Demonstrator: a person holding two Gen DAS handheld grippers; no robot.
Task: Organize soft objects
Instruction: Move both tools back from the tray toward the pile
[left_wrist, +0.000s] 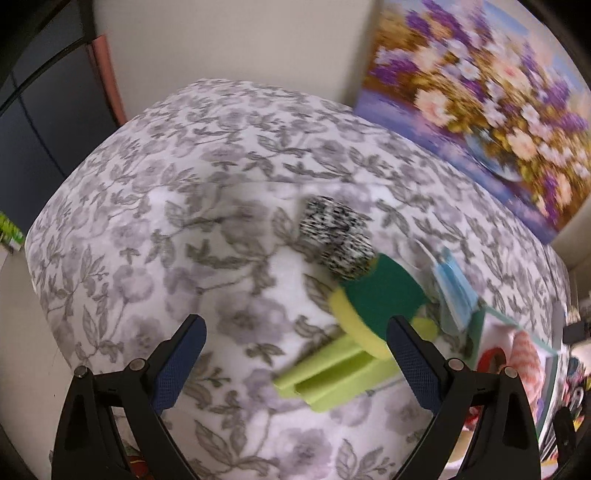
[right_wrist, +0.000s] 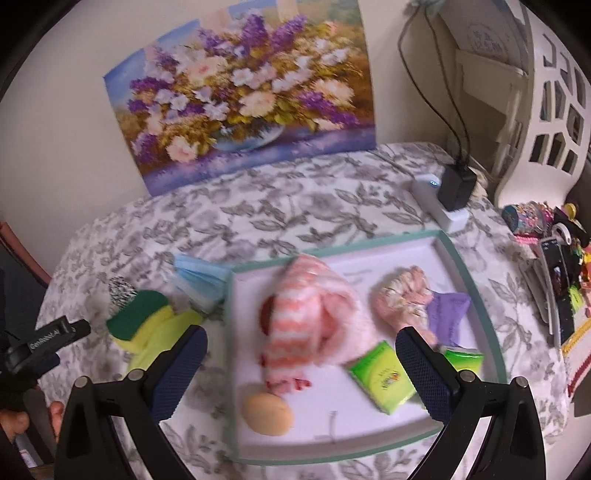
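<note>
we hold both tongs wide apart and empty above the floral-clothed desk (right_wrist: 295, 206): the left tongs (left_wrist: 295, 354) hover over the speckled black-and-white roll (left_wrist: 336, 236), the green-and-yellow sponge (left_wrist: 380, 299), the lime-green foam piece (left_wrist: 332, 373) and the blue face mask (left_wrist: 454, 291), all lying close together just left of the tray. the right tongs (right_wrist: 301, 365) hang over the white tray (right_wrist: 476, 288), where a pink striped knit (right_wrist: 306, 314), a peach puff (right_wrist: 266, 410), a pink scrunchie (right_wrist: 399, 295), a purple cloth (right_wrist: 447, 314) and green tissue packs (right_wrist: 384, 380) sit inside.
</note>
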